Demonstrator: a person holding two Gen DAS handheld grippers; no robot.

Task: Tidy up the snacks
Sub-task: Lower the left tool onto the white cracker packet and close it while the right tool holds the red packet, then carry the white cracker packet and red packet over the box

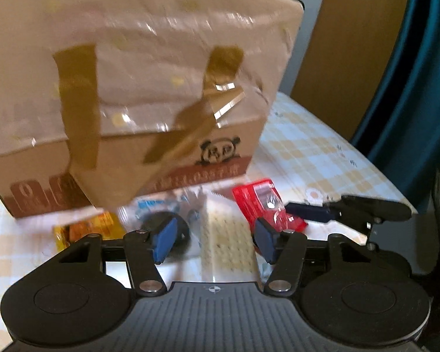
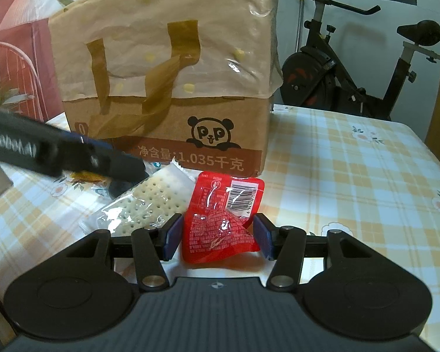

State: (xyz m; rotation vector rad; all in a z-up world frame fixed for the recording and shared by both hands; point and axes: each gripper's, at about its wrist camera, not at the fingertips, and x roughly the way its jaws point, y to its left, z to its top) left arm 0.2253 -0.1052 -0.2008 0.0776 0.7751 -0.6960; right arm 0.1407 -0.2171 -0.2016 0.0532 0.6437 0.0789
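Observation:
A cardboard box [image 2: 173, 135] with a panda print, a beige bag draped over it, stands on the checked tablecloth [image 2: 352, 176]. In front of it lie a red snack packet [image 2: 220, 214], a clear pack of white crackers [image 2: 149, 202], a dark round snack [image 1: 167, 228] in clear wrap and a yellow-orange packet [image 1: 88, 228]. My right gripper [image 2: 217, 236] is open, its pads either side of the red packet [image 1: 267, 205]. My left gripper [image 1: 214, 239] is open above the crackers [image 1: 228, 234]. Its fingers also show in the right wrist view [image 2: 73, 155].
An exercise bike [image 2: 352, 67] stands behind the table at the right. A red printed curtain [image 2: 17, 44] hangs at the back left. The table's right edge [image 1: 396, 193] is close to my right gripper, seen in the left wrist view [image 1: 331, 211].

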